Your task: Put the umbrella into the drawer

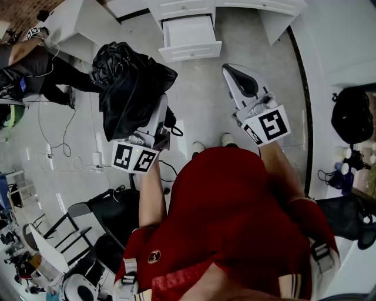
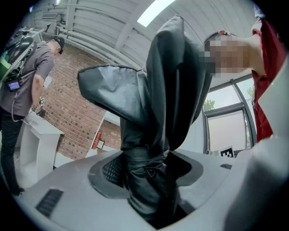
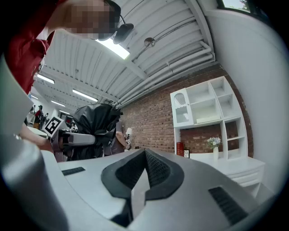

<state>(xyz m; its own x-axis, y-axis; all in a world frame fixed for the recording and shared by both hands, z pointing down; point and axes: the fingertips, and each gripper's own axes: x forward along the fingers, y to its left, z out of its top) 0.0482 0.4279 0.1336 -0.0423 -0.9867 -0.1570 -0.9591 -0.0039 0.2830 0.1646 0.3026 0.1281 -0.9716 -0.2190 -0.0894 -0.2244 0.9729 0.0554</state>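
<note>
My left gripper (image 1: 160, 109) is shut on the black folded umbrella (image 1: 126, 88), whose crumpled fabric bunches up and to the left of it above the floor. In the left gripper view the umbrella (image 2: 151, 131) is wedged between the jaws of the left gripper (image 2: 146, 176) and rises out of them. The right gripper (image 1: 238, 75) is shut and holds nothing; its pads meet in the right gripper view (image 3: 143, 173), where the umbrella (image 3: 95, 124) shows at the left. A white drawer (image 1: 189, 36) stands pulled open ahead, beyond both grippers.
White cabinets (image 1: 252, 7) flank the drawer, and white shelves (image 3: 210, 110) stand against a brick wall. Another person (image 1: 35, 64) stands at the far left with cables on the floor. A black bag (image 1: 352, 114) sits right; chairs (image 1: 88, 226) at lower left.
</note>
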